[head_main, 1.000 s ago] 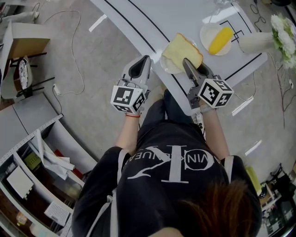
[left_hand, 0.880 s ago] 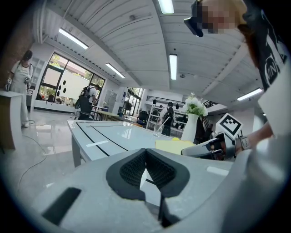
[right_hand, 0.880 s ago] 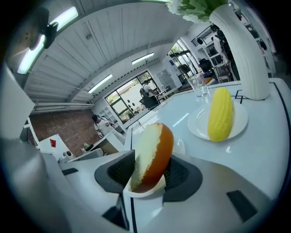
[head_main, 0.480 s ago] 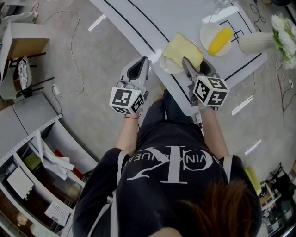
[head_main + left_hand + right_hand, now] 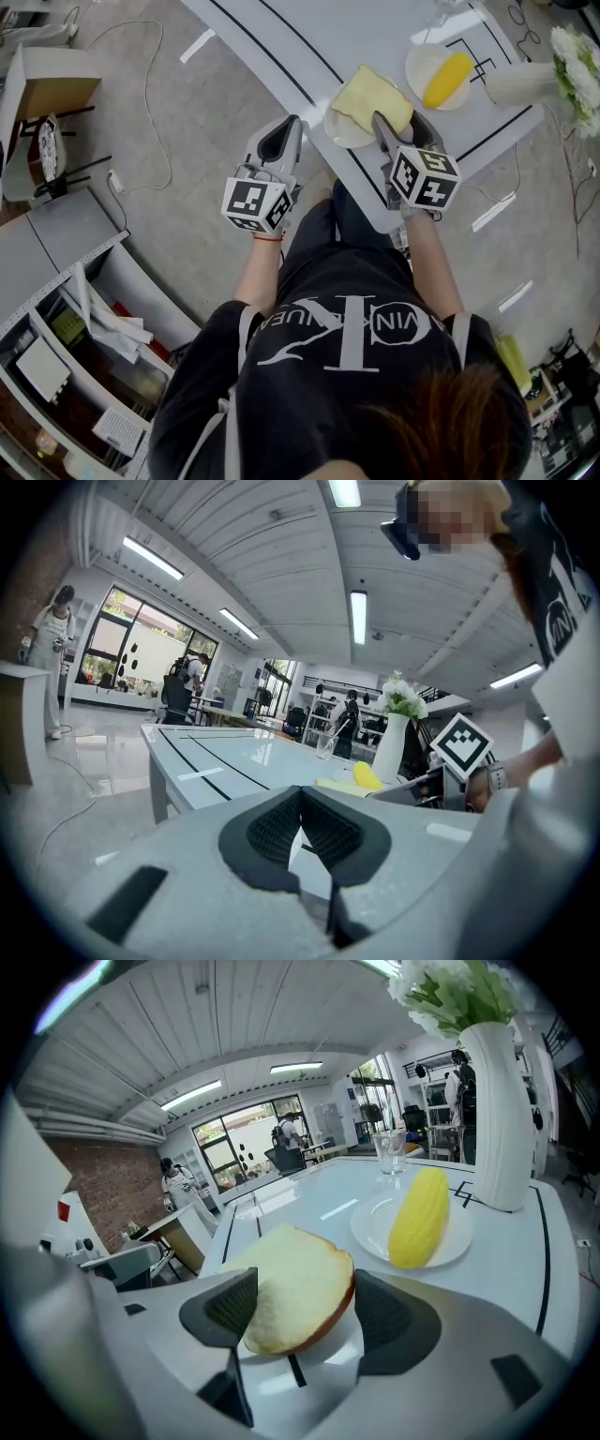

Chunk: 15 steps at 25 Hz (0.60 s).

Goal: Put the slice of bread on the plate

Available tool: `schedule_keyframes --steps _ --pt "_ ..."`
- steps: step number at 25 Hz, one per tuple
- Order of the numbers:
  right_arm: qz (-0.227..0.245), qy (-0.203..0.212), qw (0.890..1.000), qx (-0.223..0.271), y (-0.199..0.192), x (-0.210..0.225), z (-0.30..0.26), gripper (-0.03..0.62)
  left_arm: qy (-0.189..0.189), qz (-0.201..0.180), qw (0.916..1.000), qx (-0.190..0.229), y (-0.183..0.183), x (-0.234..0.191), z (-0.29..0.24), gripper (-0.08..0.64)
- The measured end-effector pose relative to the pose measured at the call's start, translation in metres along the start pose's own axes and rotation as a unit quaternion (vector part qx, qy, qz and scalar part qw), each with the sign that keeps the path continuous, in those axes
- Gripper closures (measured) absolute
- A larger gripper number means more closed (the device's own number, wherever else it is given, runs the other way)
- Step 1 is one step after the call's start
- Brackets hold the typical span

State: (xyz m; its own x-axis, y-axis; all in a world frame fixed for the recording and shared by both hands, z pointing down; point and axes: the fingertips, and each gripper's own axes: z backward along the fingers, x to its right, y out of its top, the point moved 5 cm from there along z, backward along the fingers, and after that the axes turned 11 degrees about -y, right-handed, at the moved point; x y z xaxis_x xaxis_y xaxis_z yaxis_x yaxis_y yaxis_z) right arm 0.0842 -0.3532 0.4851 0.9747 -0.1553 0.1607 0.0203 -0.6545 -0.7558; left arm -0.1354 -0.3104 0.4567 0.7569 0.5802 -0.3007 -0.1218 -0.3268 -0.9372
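The task looks all but done. The slice of bread (image 5: 300, 1288) lies between the jaws of the right gripper (image 5: 305, 1307), crust toward the right jaw, and its underside rests on the small white plate (image 5: 337, 131) just below the jaw tips. Those jaws are opening. In the right gripper view the pads stand at the two sides of the slice, with a sliver of space at the crust side, so the grip reads as released rather than clamped. From the head view the slice covers most of the plate and overhangs its far rim.

The left gripper (image 5: 302, 822) takes no part. Its jaws are pressed together with nothing between them, and it hovers off the near edge of the worktop (image 5: 375, 28), with the plate ahead and to the right of its tips.

Beyond the right jaws, well past the bread, a second plate (image 5: 370, 1227) carries a yellow corn cob (image 5: 417, 1218), and a white vase (image 5: 497, 1101) of flowers stands farther to the right.

What remains, by the look of it, is to draw the right jaws back clear of the slice without dragging it, and to check that the bread sits steady on the plate rather than tipping over the rim.
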Motion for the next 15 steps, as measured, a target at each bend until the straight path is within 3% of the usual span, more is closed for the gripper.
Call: schedule_keyframes --steps 15 --pt "-0.007 0.006 0.999 0.036 0.007 0.007 0.010 0.261 -0.003 -0.010 0.9999 0.002 0.005 0.009 0.003 0.552"
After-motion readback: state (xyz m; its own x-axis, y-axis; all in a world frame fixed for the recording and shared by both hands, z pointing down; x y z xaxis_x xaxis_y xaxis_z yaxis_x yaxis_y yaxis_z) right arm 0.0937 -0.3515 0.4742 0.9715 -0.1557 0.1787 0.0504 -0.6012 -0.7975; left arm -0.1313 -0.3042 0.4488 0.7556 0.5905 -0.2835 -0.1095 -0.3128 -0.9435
